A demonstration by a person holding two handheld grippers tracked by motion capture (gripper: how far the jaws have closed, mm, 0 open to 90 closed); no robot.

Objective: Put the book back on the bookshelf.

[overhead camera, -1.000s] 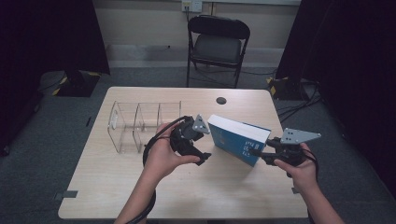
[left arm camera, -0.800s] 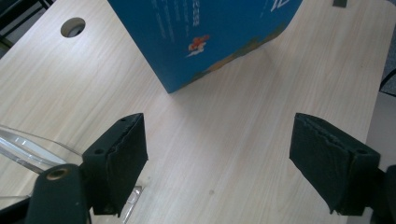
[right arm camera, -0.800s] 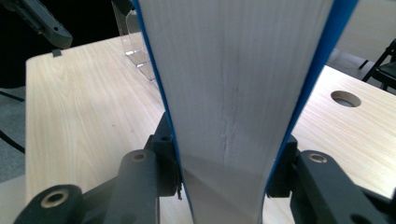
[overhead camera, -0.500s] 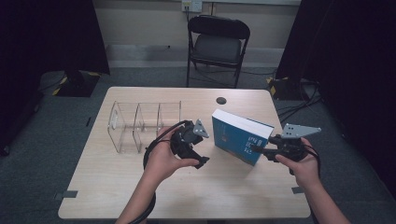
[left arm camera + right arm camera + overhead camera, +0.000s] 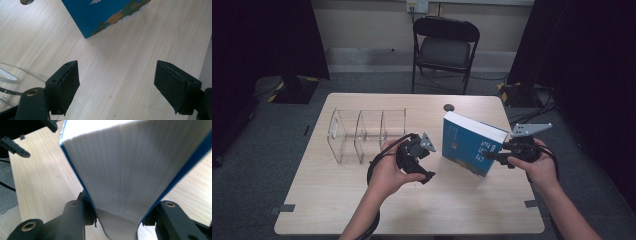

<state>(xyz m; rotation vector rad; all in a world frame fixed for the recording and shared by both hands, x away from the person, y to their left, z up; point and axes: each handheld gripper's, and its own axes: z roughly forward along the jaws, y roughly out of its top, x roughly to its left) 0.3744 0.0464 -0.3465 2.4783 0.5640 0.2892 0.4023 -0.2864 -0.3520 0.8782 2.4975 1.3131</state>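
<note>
Right hand-held gripper first: we've got it clamped on the blue book, jaws squeezed onto the covers at the book's near right edge. In the right gripper view the white page block rises straight up between our two black jaws, blue cover edges on either side, and the pages bulge a little where the jaws pinch them. From the high view we see the book standing up on the table, right of centre, tilted, its blue cover facing us and its white page edge along the top. Whether its lower corner touches the wood or hangs just above it, we can't tell.

Over to our left hand-held gripper: jaws wide apart, nothing between them. In the left gripper view bare table shows between the two pads, and the book's blue cover corner sits further out ahead, well apart from the jaws. The left hand holds it just left of the book, near the middle of the table.

Further left stands a clear acrylic divider rack, upright, with several compartments. A small dark disc lies near the far edge, just beyond the book. Behind the table we see a black folding chair.
</note>
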